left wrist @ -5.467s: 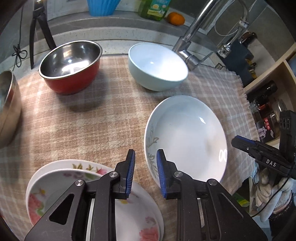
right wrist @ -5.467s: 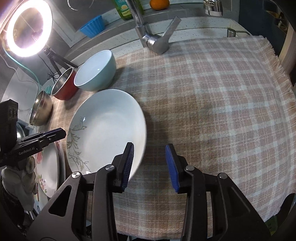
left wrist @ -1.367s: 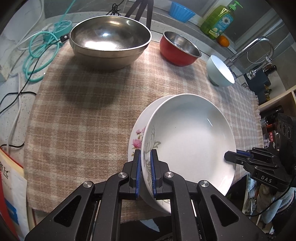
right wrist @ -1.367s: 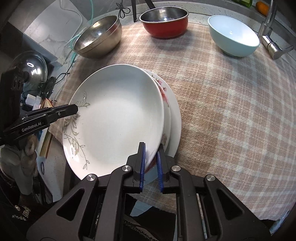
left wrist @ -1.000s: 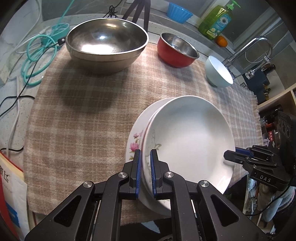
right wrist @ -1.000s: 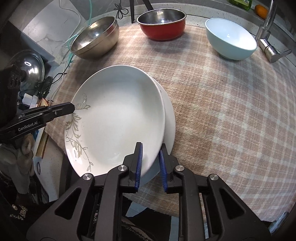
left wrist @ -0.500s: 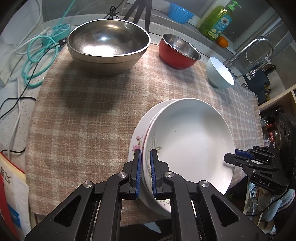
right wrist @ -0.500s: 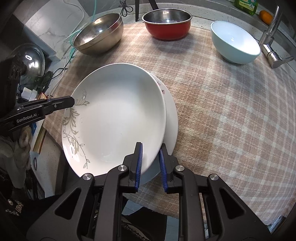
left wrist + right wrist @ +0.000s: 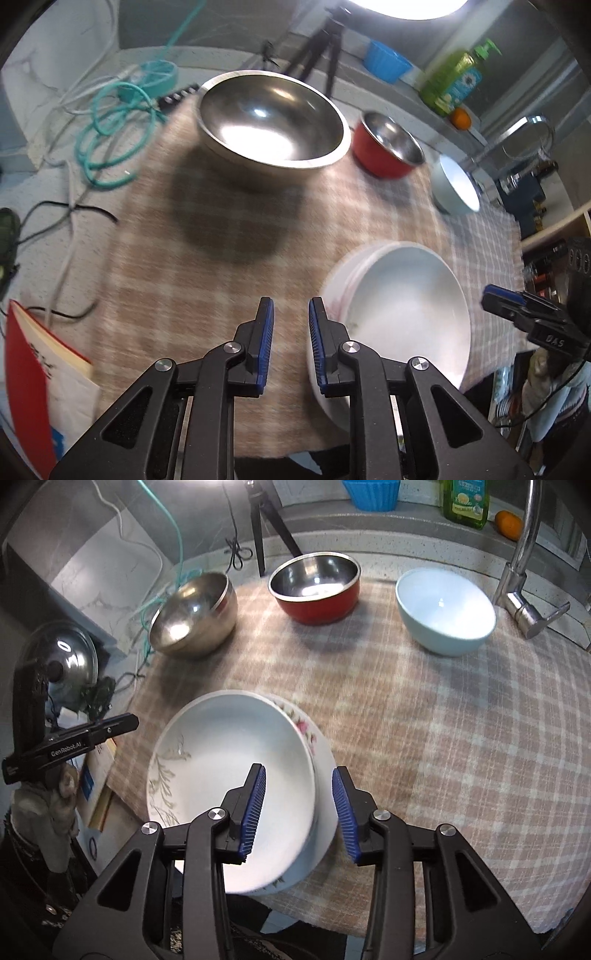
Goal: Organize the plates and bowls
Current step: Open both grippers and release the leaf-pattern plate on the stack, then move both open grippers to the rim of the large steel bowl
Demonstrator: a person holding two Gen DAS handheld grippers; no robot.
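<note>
Left wrist: left tool (image 9: 290, 322) jaws just opened, narrow gap, empty; white plate (image 9: 402, 310) beside it, stacked on the floral plate.

Right wrist: right tool (image 9: 299, 801) jaws just opened, straddling white plate (image 9: 229, 760) rim without contact; floral plate (image 9: 308, 734) beneath, on checked cloth (image 9: 461, 738).

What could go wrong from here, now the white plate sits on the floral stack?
1. The plate stack overhangs the table's near edge; a nudge might tip it off.
2. The right gripper, jaws just opened, straddles the white plate rim and could clip it lifting away.
3. The white plate sits off-centre on the floral plates, so it may slide.
</note>
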